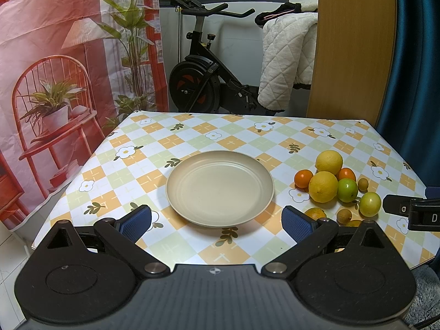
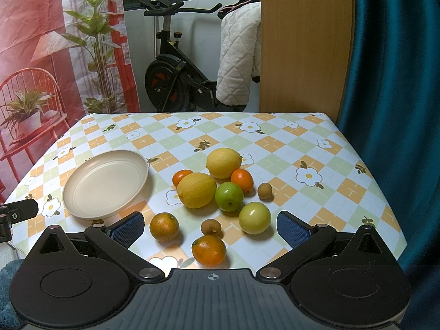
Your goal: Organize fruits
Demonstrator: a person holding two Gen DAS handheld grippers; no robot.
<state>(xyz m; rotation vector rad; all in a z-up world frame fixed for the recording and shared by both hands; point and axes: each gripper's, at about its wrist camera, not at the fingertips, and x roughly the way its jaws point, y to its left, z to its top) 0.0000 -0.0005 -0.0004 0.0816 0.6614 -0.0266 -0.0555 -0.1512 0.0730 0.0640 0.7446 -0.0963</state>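
Nothing's on the plate (image 2: 106, 184) yet, so you're right at the start. All the fruit sits loose on the tablecloth (image 2: 288, 148) to the plate's right, and your right gripper (image 2: 210, 227) is the one parked over it, jaws spread wide with nothing in them. Your left gripper (image 1: 217, 221) is released too, lined up on the plate, with only the edge of the pile off to its right.

Closest grab for the right hand looks like the orange (image 2: 209, 250), dead ahead between the fingers and nearest to you. It's round, so no axis to worry about. Just behind it sits a small brown fruit (image 2: 211, 227), with a duller orange (image 2: 164, 226) to the left and a pale green one (image 2: 254, 217) to the right, all apart from it.

The two lemons (image 2: 197, 189) at the back are packed tight against the tangerines (image 2: 242, 179) and a green fruit (image 2: 229, 196), so I'd leave those for later. The plate lies left of the pile, so the carry crosses the duller orange's spot.
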